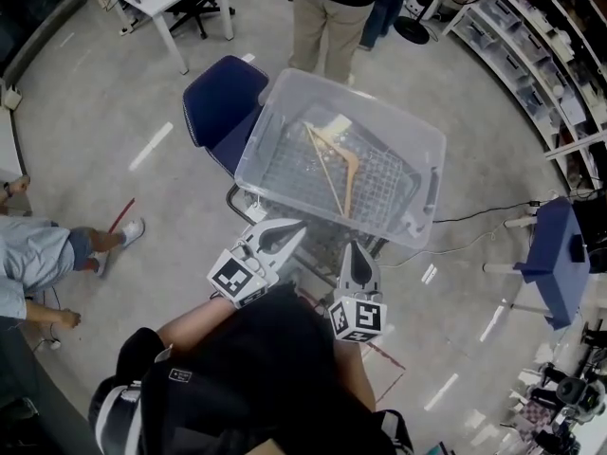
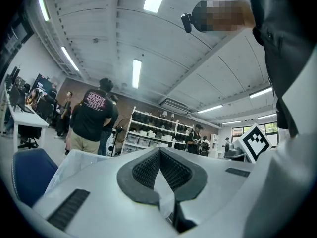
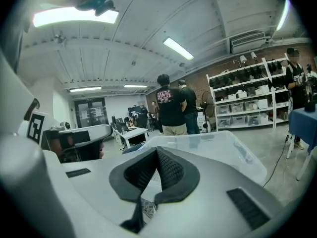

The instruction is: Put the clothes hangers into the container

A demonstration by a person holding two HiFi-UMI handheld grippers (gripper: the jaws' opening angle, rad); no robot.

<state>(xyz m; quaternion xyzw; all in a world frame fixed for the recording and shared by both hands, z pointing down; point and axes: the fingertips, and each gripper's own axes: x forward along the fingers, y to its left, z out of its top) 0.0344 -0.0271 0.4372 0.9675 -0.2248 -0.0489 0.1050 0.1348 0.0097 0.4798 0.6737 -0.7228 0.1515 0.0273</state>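
One wooden hanger (image 1: 337,164) lies inside the clear container (image 1: 432,142), near its middle. Left gripper (image 1: 292,229) and right gripper (image 1: 354,252) hover at its near edge, jaws clenched, both empty. No hanger visible outside; task judged complete or nearly so.

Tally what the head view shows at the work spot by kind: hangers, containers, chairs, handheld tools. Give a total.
Wooden hanger: 1
Clear container: 1
Blue chair: 1
Tools: 2, left tool and right tool
Total: 5
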